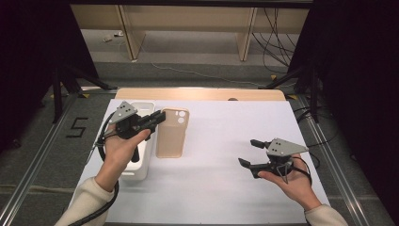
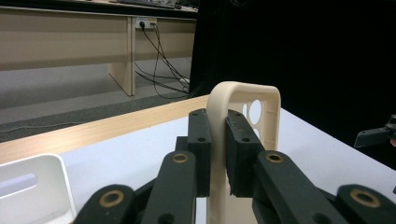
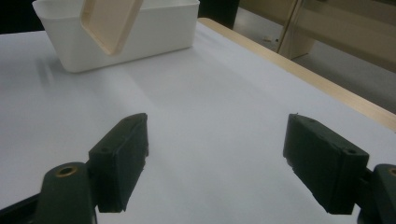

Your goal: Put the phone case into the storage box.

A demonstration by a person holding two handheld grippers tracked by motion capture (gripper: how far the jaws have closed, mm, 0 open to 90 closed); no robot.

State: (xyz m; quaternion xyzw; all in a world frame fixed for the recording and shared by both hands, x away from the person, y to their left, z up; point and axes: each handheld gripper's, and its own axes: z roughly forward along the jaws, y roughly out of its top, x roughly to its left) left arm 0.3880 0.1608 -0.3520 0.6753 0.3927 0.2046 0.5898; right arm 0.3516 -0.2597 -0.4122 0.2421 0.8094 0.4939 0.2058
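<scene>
A beige phone case hangs above the white table sheet, gripped at its left edge by my left gripper. In the left gripper view the case stands upright with its rim pinched between the two black pads, camera cutouts at the top right. The case also shows in the right gripper view, tilted in front of the white bin. My right gripper hovers over the sheet at the right, jaws wide apart with nothing between them.
A white rectangular bin stands on the sheet under my left hand. The wooden table edge runs along the far side. Beyond it are desk legs and cables on the floor. A floor mark reading 5 lies left of the table.
</scene>
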